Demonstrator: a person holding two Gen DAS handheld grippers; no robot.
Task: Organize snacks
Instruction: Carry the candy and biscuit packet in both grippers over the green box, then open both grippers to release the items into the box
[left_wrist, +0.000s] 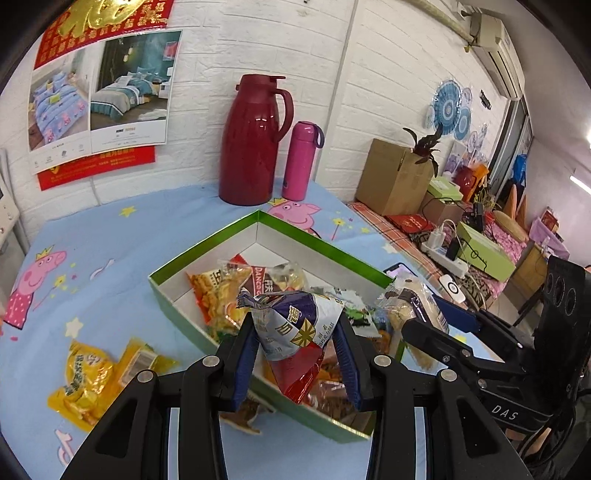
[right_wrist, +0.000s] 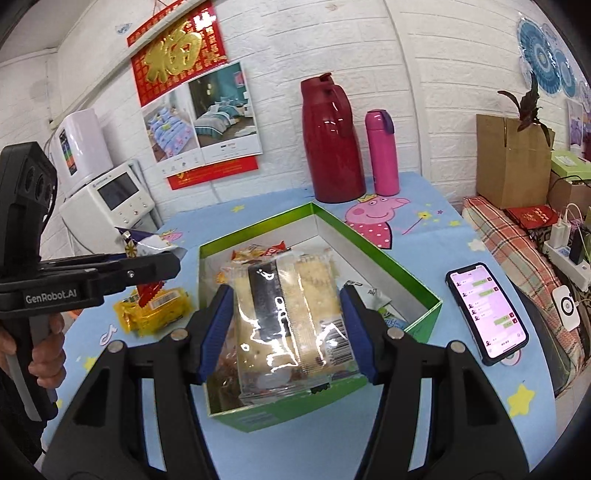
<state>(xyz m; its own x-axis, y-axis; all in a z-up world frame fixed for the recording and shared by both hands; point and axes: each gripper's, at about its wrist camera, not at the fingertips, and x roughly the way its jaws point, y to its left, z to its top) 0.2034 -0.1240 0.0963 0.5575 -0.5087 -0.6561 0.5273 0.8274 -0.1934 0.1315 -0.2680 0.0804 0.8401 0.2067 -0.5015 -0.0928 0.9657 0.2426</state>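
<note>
While we hold both snacks over the box (right_wrist: 424, 291), one could slip out onto the table. Our left gripper (left_wrist: 295, 354) pinches the foil bag (left_wrist: 291, 328), long way pointing to 12 o'clock. Our right gripper (right_wrist: 291, 332) squeezes the cake pack (right_wrist: 291, 325), also pointing to 12.

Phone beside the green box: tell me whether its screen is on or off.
On. The phone lies flat on the tablecloth right of the green box, its screen lit with a chat list.
</note>
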